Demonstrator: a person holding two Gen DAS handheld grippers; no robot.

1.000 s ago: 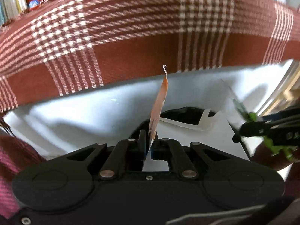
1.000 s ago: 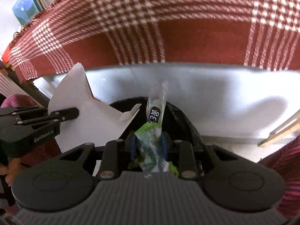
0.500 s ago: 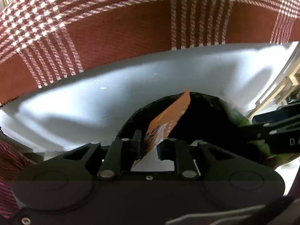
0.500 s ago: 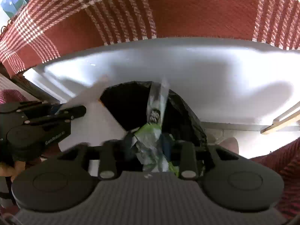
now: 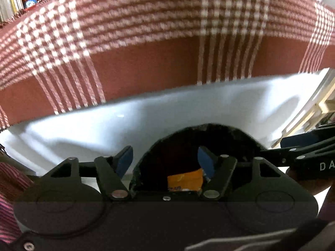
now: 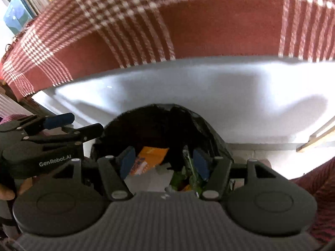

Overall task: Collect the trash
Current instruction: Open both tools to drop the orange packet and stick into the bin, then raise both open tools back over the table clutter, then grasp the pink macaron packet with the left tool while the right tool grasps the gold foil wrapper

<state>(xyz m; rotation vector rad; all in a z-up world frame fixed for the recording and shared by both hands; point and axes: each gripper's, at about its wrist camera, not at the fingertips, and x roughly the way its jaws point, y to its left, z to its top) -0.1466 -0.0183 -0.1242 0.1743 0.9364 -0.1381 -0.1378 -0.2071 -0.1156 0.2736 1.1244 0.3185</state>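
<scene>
Left wrist view: left gripper (image 5: 165, 160) at lower centre, jaws opening, nothing pinched; orange wrapper (image 5: 185, 179) lay below them inside the black-lined bin (image 5: 230, 131); plaid cloth (image 5: 146, 41) filled the upper frame. Right wrist view: right gripper (image 6: 164, 163) at lower centre, jaws opening, pressing nothing; green wrapper (image 6: 186, 177) lay loose beside the right pad, orange wrapper (image 6: 149, 160) left of it, both in the bin (image 6: 205, 125); left gripper (image 6: 69, 125) at middle left.
</scene>
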